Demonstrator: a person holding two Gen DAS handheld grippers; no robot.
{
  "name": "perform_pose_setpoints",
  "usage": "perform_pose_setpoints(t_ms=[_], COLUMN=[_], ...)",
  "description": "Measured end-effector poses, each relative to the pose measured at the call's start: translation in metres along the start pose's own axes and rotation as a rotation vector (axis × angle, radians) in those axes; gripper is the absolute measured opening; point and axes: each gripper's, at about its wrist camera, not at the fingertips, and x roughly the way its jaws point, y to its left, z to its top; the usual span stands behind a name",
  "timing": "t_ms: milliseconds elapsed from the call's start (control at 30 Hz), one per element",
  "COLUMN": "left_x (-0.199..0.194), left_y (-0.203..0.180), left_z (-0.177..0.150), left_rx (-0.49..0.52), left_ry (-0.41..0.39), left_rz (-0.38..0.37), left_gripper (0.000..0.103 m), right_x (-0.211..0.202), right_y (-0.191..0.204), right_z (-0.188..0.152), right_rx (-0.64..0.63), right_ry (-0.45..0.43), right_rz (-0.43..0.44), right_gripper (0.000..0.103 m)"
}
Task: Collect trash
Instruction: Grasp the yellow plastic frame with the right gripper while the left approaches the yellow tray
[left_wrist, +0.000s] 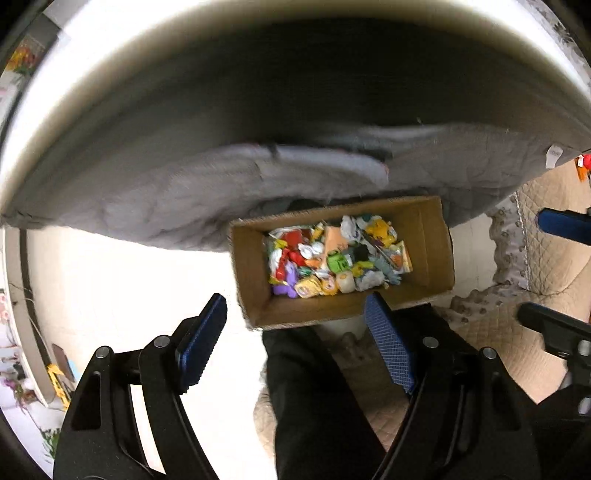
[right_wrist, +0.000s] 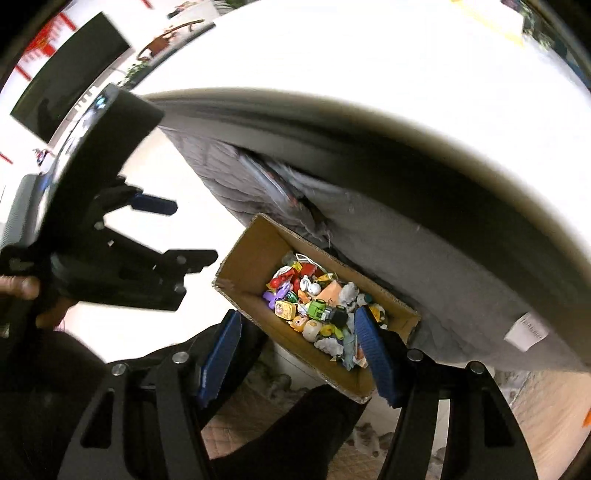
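We look down on one open cardboard box (left_wrist: 255, 273), a long rectangular carton of plain brown corrugated board whose long axis runs left to right in the left wrist view and slants from upper left to lower right in the right wrist view, with its open mouth facing up toward us. It sits on the pale floor, its far long side tucked just under the edge of a grey quilted cover (left_wrist: 147, 206) that hangs from a broad white-topped piece of furniture above it. Inside the box lies a jumbled layer of trash (left_wrist: 338, 254): many small crumpled wrappers, bits of white paper and little plastic pieces in red, yellow, green, purple and orange, too many and too tangled for us to count. Our left gripper (left_wrist: 295, 339) hovers just on the near side of the box with its jaws spread wide and nothing between the ribbed blue pads. Our right gripper (right_wrist: 295, 350) hangs over the near right end of the box, likewise standing well open and holding nothing; its right pad overlaps the litter in the picture, and we cannot tell whether it touches it. Both grippers have black frames. Near the box's near side a dark trouser leg (left_wrist: 314, 406) stands on a beige quilted mat (left_wrist: 491, 332) with a pebbled fringe.
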Motion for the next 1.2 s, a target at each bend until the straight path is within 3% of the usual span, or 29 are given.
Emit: perform_pose_setpoints(t_ms=[67, 167, 200, 267, 333, 433, 500, 600, 700, 733, 767, 867, 967, 1200], left_x=[-0.019, -0.067, -0.085, -0.117, -0.134, -0.142, -0.141, -0.139, -0.135, -0.133, -0.132, -0.128, -0.123, -0.117], left_y=[0.006, 0.019, 0.024, 0.032, 0.038, 0.045, 0.047, 0.048, 0.044, 0.043, 0.045, 0.043, 0.036, -0.037], left_z=[0.004, 0.014, 0.020, 0.042, 0.065, 0.109, 0.125, 0.138, 0.139, 0.140, 0.144, 0.158, 0.190, 0.302], left_rx=[-0.003, -0.021, -0.022, -0.026, -0.049, -0.113, -0.158, -0.184, -0.147, -0.136, -0.124, -0.124, -0.119, -0.120], left_ry=[-0.015, -0.087, -0.130, -0.233, -0.320, -0.395, -0.405, -0.407, -0.409, -0.407, -0.402, -0.401, -0.414, -0.490], left_rz=[0.000, -0.069, -0.077, -0.060, -0.036, -0.007, -0.037, -0.065, -0.018, -0.010, -0.005, -0.018, -0.042, -0.020], left_gripper=[0.076, 0.076, 0.076, 0.086, 0.088, 0.088, 0.088, 0.088, 0.088, 0.088, 0.088, 0.088, 0.088, 0.088], right_x=[-0.029, -0.087, -0.104, -0.129, -0.130, -0.102, -0.073, -0.032, -0.001, 0.012, 0.020, 0.017, -0.003, -0.124], right_y=[0.002, -0.007, -0.015, -0.047, -0.090, -0.146, -0.181, -0.218, -0.241, -0.251, -0.256, -0.260, -0.257, -0.290], right_z=[0.009, 0.052, 0.072, 0.126, 0.190, 0.286, 0.354, 0.421, 0.460, 0.468, 0.471, 0.463, 0.428, 0.278], right_rx=[-0.010, -0.042, -0.050, -0.056, -0.041, -0.036, -0.014, 0.056, 0.082, 0.094, 0.108, 0.151, 0.126, 0.267], right_ry=[-0.040, -0.178, -0.231, -0.345, -0.391, -0.394, -0.351, -0.303, -0.218, -0.185, -0.162, -0.168, -0.165, -0.320], right_rz=[0.043, 0.070, 0.054, -0.057, -0.156, -0.270, -0.319, -0.368, -0.419, -0.425, -0.394, -0.363, -0.308, -0.197], right_gripper=[0.064, 0.066, 0.069, 0.081, 0.082, 0.081, 0.079, 0.079, 0.079, 0.068, 0.040, 0.040, 0.040, 0.040])
